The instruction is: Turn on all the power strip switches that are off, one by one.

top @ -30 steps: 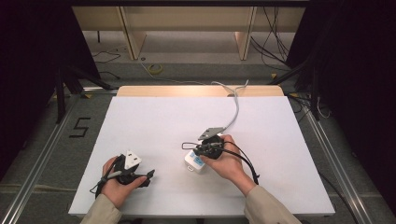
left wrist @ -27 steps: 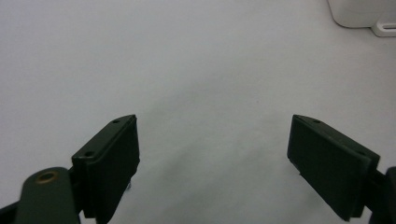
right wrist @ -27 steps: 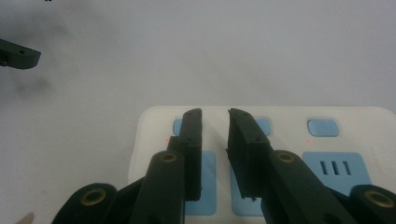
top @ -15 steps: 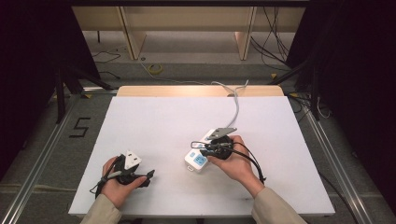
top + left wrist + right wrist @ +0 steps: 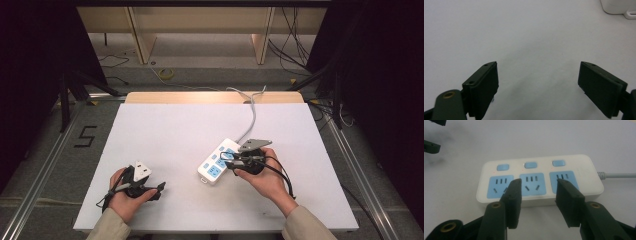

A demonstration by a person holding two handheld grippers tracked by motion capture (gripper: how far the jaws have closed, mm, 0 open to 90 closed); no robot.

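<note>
A white power strip (image 5: 217,162) with three blue sockets and three blue switches lies on the white table (image 5: 175,130), right of centre. Its grey cable (image 5: 252,112) runs off the far edge. My right gripper (image 5: 228,160) is open, its jaws just over the strip's near long side. In the right gripper view the jaws (image 5: 539,183) straddle the middle socket of the strip (image 5: 580,171). My left gripper (image 5: 159,190) rests open near the front left, nothing between its jaws (image 5: 537,72). A corner of the strip (image 5: 617,6) shows far ahead of it.
The table's front edge lies just below both hands. Beyond the far edge stand wooden frame legs (image 5: 142,37) and loose floor cables (image 5: 167,74). A taped "5" (image 5: 86,136) marks the floor at left. Metal rails (image 5: 350,165) run along both sides.
My right hand has drawn back to the right, uncovering most of the power strip. The left gripper has stayed put.
</note>
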